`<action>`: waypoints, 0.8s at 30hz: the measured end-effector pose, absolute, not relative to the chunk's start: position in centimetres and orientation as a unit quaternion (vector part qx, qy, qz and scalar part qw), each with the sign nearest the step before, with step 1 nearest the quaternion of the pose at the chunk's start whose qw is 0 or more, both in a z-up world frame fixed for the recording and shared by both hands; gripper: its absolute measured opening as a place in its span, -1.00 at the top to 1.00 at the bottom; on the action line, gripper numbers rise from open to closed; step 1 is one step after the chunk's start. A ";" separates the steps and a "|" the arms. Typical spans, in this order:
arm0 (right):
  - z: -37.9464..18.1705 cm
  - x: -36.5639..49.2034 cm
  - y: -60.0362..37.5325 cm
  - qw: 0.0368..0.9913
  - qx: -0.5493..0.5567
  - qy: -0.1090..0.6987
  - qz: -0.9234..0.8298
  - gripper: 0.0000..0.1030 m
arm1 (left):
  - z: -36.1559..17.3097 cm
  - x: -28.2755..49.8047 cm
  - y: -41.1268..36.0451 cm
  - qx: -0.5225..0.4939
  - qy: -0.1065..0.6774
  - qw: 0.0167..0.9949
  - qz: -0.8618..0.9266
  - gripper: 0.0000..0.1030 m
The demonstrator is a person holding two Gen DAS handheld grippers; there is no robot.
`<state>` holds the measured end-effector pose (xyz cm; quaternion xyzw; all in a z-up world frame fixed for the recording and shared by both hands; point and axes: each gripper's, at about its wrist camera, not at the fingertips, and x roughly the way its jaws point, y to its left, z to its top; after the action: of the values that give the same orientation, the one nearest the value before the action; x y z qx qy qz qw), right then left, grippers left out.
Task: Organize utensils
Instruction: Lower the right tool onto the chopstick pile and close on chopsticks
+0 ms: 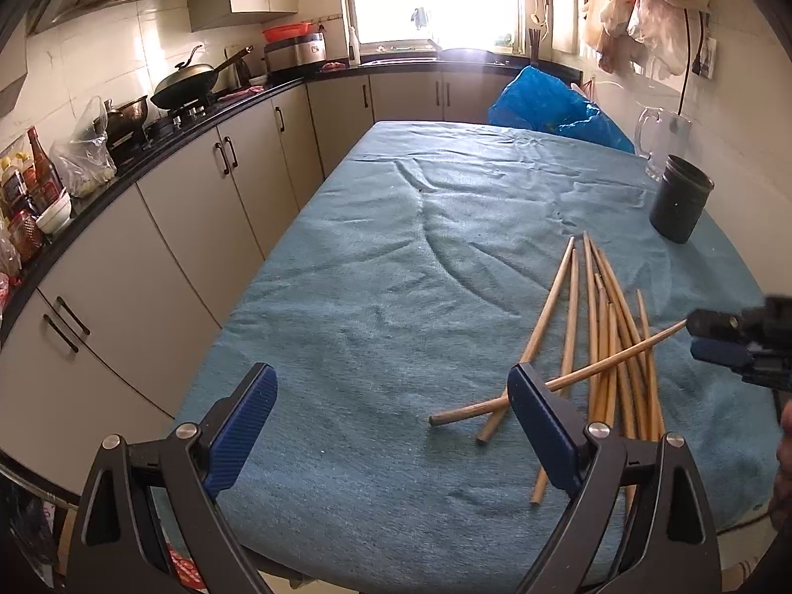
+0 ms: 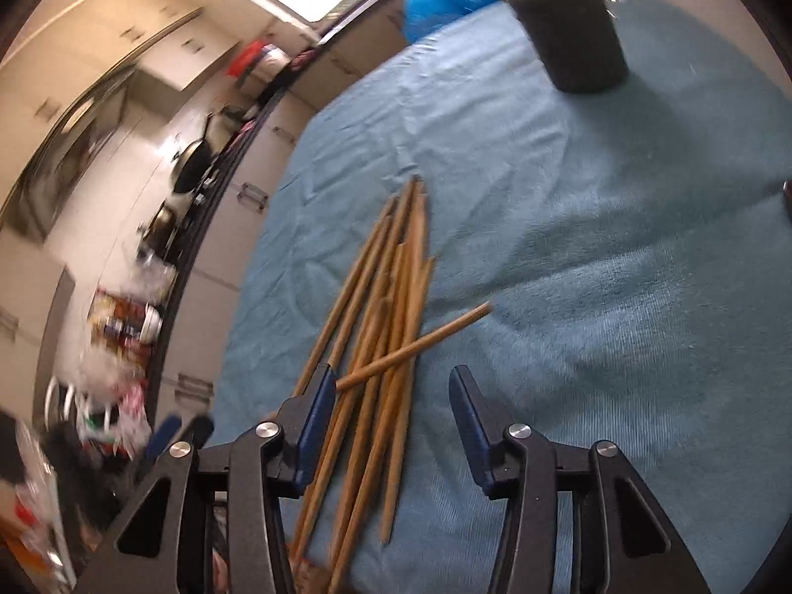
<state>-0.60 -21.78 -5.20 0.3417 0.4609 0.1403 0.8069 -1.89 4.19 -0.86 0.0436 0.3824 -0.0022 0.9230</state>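
Wooden chopsticks (image 1: 606, 346) lie in a loose pile on the blue towel (image 1: 396, 247), 1 stick crossing the rest. Left gripper (image 1: 391, 425) hangs wide apart over bare towel beside the pile, gripping nothing. Right gripper (image 2: 391, 425) sits above the pile's near ends, jaws parted, pads off the sticks. Black cup (image 2: 569, 24) stands well beyond.

Chopsticks (image 1: 614, 346) piled just past the right finger (image 1: 542, 425) of the wide-open left gripper (image 1: 391, 428), black cup (image 1: 680, 198) beyond.
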 end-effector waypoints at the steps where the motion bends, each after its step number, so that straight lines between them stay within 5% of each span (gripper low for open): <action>1: -5.8 -0.2 -21.9 0.798 0.357 0.464 0.141 0.07 | -1.0 -1.9 4.2 0.044 0.384 0.922 -0.005 -0.82; 4: -6.7 0.8 -22.1 0.787 0.381 0.468 0.127 0.16 | -1.2 -1.6 4.2 0.044 0.385 0.922 -0.010 -0.82; 11: -7.3 2.4 -21.5 0.793 0.371 0.470 0.111 0.90 | -0.9 -1.2 3.9 0.051 0.385 0.921 -0.026 -0.82; 24: -7.7 3.3 -21.4 0.791 0.327 0.505 0.114 0.86 | -1.3 -0.4 3.5 0.047 0.412 0.909 -0.045 -0.82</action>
<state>3.28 -21.35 -7.67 0.3268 0.5045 0.1139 0.7910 -0.35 3.50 -1.26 0.0473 0.4118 -0.0454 0.9089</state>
